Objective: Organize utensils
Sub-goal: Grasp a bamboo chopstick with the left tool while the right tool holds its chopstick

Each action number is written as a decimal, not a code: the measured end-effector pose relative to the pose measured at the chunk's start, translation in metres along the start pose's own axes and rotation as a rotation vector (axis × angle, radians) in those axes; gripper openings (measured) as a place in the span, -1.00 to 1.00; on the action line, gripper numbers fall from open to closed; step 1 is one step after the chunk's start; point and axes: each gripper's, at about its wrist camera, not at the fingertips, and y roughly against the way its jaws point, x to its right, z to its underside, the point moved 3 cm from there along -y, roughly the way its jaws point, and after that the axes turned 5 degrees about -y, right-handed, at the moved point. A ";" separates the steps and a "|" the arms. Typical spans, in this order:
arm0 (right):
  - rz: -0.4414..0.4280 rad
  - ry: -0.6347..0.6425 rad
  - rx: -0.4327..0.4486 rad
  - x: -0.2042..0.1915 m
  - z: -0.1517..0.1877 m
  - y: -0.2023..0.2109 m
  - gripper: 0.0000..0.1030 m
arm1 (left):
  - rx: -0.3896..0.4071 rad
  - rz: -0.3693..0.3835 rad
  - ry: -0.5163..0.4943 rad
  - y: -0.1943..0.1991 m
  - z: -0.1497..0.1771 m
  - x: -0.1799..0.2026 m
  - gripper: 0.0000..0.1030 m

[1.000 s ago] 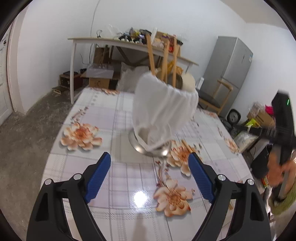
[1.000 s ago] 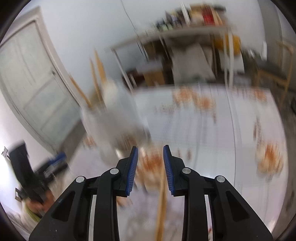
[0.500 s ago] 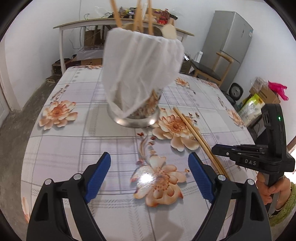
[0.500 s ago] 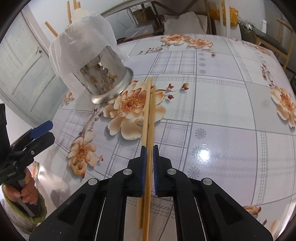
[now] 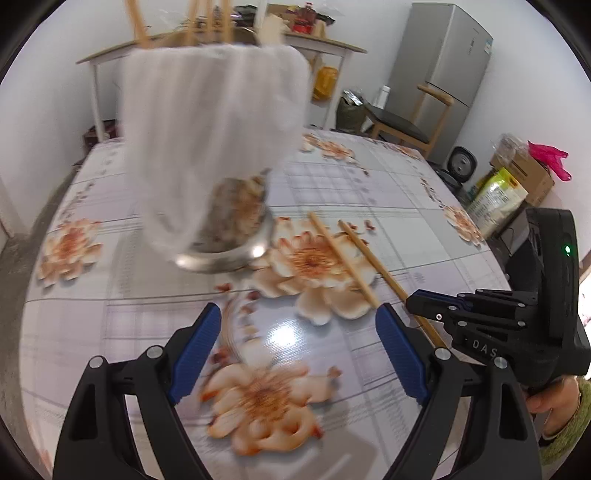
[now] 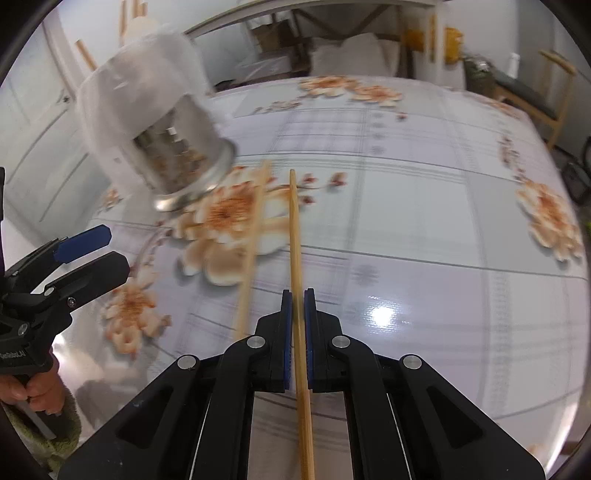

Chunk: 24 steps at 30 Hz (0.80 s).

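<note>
On a floral-print tablecloth (image 6: 424, 206), the right gripper (image 6: 297, 325) has its blue-padded jaws pressed together on a single wooden chopstick (image 6: 295, 236), which runs straight forward from between the pads, its tip pointing past the utensil holder (image 6: 173, 162) on its right side. A second chopstick (image 6: 253, 243) lies on the cloth just left of the held one, angled toward the holder's flared metal base and blurred in the right wrist view. In the left wrist view both sticks cross a large orange flower printed just right of the holder: the held chopstick (image 5: 373, 266) ends in the tip of the right gripper (image 5: 424, 308), the loose chopstick (image 5: 340, 258) sits beside it, nearer the holder. The holder (image 5: 229, 221) is a perforated steel cylinder draped with a white cloth (image 5: 207, 122), and wooden utensil handles (image 5: 207, 22) stick up from its top; it stands on the table, motion-blurred in both views. The left gripper (image 5: 299, 343) hovers over the cloth in front of the holder with its blue pads (image 5: 195, 347) spread wide apart and nothing between them. Seen from the right wrist, the left gripper (image 6: 79, 254) sits left of the holder's base, held in a hand (image 6: 33, 387) with a green sleeve. A grey refrigerator (image 5: 439, 77) and a wooden chair (image 5: 402, 122) stand beyond the holder, at the far right of the room.
</note>
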 end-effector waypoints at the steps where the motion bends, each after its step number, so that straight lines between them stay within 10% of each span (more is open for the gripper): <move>1: 0.022 -0.009 0.009 0.005 0.001 0.002 -0.91 | -0.010 0.008 -0.008 -0.005 -0.001 0.003 0.62; 13: -0.057 -0.217 0.028 0.050 0.015 0.016 -0.91 | -0.105 -0.016 -0.171 -0.062 -0.020 0.053 0.24; 24: -0.099 -0.241 0.033 0.054 0.015 0.016 -0.91 | -0.111 -0.119 -0.198 -0.073 -0.020 0.053 -0.63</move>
